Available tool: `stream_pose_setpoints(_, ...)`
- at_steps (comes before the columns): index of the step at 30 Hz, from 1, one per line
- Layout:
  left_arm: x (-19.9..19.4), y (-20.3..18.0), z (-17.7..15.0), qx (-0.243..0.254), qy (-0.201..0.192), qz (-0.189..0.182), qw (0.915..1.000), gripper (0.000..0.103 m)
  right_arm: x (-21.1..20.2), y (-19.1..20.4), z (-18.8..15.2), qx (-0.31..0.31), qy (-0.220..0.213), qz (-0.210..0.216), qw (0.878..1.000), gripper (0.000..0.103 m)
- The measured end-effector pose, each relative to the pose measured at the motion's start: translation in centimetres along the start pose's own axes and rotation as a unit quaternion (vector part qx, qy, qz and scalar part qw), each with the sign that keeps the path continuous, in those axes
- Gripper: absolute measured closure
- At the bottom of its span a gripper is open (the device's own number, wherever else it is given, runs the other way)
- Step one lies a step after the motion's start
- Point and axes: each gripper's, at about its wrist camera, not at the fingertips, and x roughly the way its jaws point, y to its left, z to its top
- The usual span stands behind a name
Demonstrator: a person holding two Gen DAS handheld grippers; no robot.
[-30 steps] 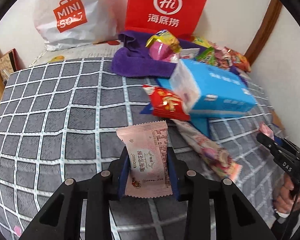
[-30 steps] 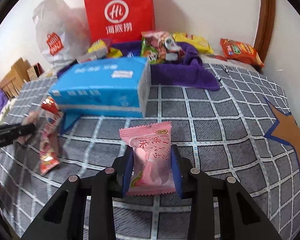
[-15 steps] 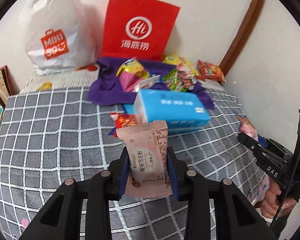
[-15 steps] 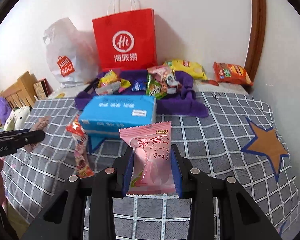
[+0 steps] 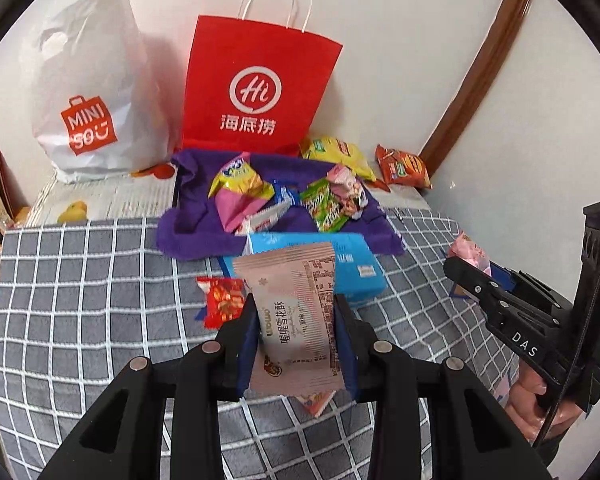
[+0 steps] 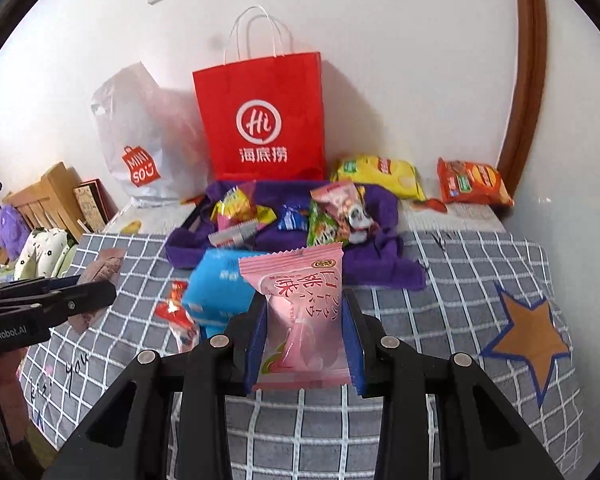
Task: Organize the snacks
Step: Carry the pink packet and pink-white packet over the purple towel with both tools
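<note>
Grey checked bed (image 5: 80,300), snacks heaped on purple cloth (image 5: 196,236) near red bag (image 5: 260,88). Left tool (image 5: 296,340) clamped on pale pink snack packet (image 5: 296,308); right tool (image 6: 306,344) clamped on pink candy packet (image 6: 300,312), both above bed.

Black left gripper (image 5: 296,344), blue pads, silver screws.

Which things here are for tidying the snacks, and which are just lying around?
For the job:
- left gripper shut on a beige snack packet
- right gripper shut on a pink snack packet
- purple cloth with snacks on it
- yellow chip bag
- orange chip bag

Just lying about:
- red paper bag
- white plastic bag
- blue box
</note>
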Motion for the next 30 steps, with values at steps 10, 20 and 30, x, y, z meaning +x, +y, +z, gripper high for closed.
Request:
stream_pose_setpoints(10,0.2,0.3,2.8,0.000,-0.013,-0.001,0.9999,0.070,1.4,1.2,3.6,-0.017,-0.007,0.006,1.000,0.068)
stream_pose_setpoints(20,1.3,1.0,6.0,0.001,-0.021,0.001,0.9998,0.070,3.6,1.5,6.7,-0.027,-0.007,0.009,1.000,0.068)
stream_pose_setpoints(30,3.5,3.5,10.8,-0.010,-0.025,0.020,0.9994,0.070,6.6,0.4,10.7,-0.016,-0.022,0.010,1.000,0.068)
